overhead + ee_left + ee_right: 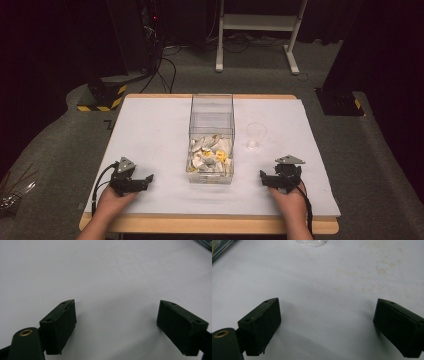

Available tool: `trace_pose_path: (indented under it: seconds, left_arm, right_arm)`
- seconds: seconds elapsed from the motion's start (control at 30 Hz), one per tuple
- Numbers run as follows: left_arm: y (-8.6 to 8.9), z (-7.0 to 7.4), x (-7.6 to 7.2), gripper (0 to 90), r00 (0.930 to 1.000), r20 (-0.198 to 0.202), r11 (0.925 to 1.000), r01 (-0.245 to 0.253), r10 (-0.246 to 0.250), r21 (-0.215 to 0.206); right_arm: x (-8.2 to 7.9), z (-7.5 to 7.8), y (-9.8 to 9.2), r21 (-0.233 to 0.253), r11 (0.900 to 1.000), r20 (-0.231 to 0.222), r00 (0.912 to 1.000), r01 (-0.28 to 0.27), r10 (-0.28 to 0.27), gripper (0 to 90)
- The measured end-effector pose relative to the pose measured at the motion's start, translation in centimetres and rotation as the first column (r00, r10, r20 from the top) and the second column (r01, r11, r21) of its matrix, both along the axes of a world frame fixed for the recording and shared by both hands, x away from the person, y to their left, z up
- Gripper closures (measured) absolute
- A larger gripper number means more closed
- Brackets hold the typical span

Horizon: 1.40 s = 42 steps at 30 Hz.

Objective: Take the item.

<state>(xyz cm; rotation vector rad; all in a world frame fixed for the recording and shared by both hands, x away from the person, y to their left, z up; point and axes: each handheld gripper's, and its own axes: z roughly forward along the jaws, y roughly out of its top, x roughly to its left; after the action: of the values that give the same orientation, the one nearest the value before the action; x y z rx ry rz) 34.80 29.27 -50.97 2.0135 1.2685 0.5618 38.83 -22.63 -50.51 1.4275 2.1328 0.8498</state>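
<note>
A clear plastic box [211,137] stands in the middle of the white table [150,130], its near half holding several white and yellow packets [210,154]. Just right of it stands a clear glass cup [255,135], whose base [312,242] shows at the top of the right gripper view. My left gripper [142,181] rests on the table near the front left, held by a hand, open and empty [116,325]. My right gripper [267,179] rests at the front right, also open and empty [327,327].
Faint yellowish stains [384,267] mark the table surface ahead of the right gripper. A white frame stand [257,30] and cables [165,65] lie on the floor beyond the table. The table's wooden front edge [210,225] runs close to the hands.
</note>
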Motion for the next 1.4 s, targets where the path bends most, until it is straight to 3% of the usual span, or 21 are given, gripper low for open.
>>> trace_pose_path:
  seconds: [0.87,1.4]
  left_arm:
    - [0.0,0.0,0.0,16.2,1.0,0.0,1.0,0.001,-0.001,-0.001]
    - [0.0,0.0,0.0,16.2,1.0,-0.001,1.0,0.0,0.0,-0.002]
  right_arm:
    - [-0.1,0.1,0.0,0.001,1.0,0.0,1.0,0.002,-0.002,8.6]
    - [-0.8,1.6,0.5,0.032,0.999,0.065,0.9974,-0.032,0.03,12.6]
